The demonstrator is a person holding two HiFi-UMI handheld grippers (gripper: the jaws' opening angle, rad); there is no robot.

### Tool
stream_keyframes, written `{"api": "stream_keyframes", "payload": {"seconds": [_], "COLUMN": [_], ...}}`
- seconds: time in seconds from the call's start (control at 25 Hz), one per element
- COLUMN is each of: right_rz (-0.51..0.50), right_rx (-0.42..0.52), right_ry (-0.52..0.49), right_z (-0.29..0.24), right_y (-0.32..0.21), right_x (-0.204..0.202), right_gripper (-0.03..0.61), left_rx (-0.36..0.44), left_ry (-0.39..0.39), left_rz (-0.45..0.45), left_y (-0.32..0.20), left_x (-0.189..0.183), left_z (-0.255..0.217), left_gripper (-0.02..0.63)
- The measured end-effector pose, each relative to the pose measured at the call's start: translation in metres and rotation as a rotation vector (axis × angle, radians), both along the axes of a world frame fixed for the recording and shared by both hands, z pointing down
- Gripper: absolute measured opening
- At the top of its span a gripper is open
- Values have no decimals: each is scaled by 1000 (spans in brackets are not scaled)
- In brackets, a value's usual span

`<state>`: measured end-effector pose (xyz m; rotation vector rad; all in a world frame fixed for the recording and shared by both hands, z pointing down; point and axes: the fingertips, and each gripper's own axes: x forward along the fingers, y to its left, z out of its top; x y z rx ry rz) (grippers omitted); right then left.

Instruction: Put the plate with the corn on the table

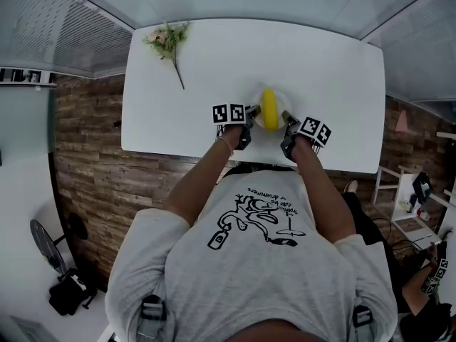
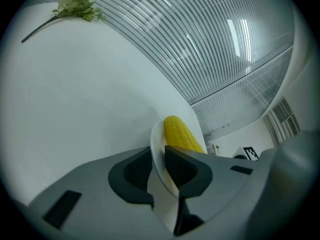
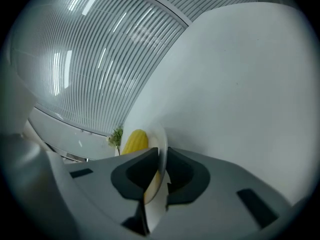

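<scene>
Head view: white table (image 1: pixel 320 84), flower sprig (image 1: pixel 168 40), wood-plank floor (image 1: pixel 92 155) below.

T-shirt (image 1: pixel 263 216) print — unreadable.

Yellow corn (image 1: pixel 269 109), seemingly white plate (image 2: pixel 157 151), white table (image 1: pixel 320 70)

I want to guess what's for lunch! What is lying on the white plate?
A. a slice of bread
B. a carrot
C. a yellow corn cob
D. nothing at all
C: a yellow corn cob lies on the white plate, and its rows of kernels show clearly in the left gripper view.
</scene>
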<state>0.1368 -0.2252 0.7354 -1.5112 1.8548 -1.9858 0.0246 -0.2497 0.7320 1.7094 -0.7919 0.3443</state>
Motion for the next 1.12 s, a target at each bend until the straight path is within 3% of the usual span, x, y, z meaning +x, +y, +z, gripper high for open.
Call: {"api": "stream_keyframes", "payload": {"seconds": [0.64,0.88,1.12], "right_rz": [-26,-23,-25], "right_rx": [-56,-54,-55], "right_ry": [36,70,83], "right_z": [19,21,19], "right_y": [5,3,3], "right_x": [-2,4,5], "right_gripper": [73,66,66], "left_rx": [-11,69,75], "left_ry": [-100,-261,-265], "left_rz": [23,98,104], "left_y": [2,1,1], "left_x": [-3,-15,-13], "left_z": [14,15,13], "left_gripper": [81,84,84]}}
